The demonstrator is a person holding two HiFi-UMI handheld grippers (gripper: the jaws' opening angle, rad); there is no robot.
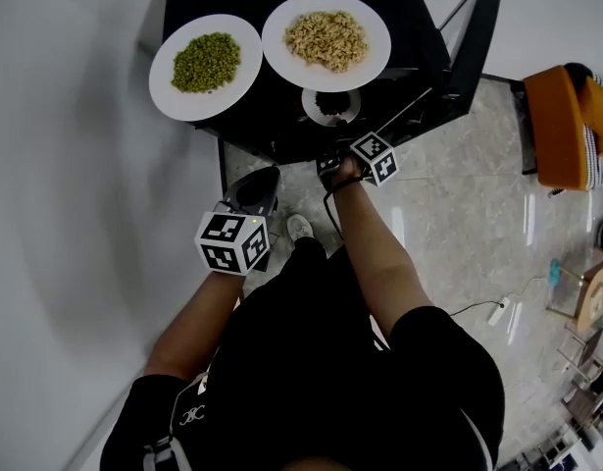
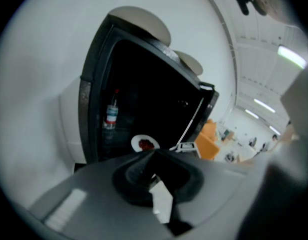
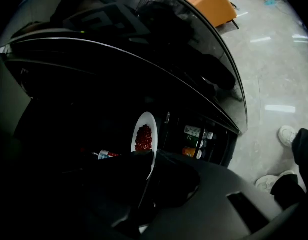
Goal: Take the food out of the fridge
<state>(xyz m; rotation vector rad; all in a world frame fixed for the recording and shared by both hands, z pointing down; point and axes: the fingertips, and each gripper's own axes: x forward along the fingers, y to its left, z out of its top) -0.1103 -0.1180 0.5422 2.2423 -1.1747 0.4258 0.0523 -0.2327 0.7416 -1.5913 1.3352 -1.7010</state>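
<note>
A small white plate of red beans (image 3: 143, 138) stands inside the dark open fridge (image 1: 281, 135). Its near rim sits between the jaws of my right gripper (image 3: 148, 170), which are shut on it. From the head view the same plate (image 1: 330, 106) shows just under the fridge's top edge, with the right gripper (image 1: 330, 137) reaching in to it. My left gripper (image 1: 254, 181) hangs back in front of the fridge, shut and holding nothing; its view shows the jaws (image 2: 154, 175) together and the plate (image 2: 145, 144) beyond them.
On top of the fridge rest a plate of green beans (image 1: 205, 64) and a plate of pale yellow food (image 1: 326, 39). The fridge door (image 1: 468, 47) swings open to the right, with cans (image 3: 196, 134) in it. A bottle (image 2: 111, 115) stands inside. An orange chair (image 1: 561, 126) is at the right.
</note>
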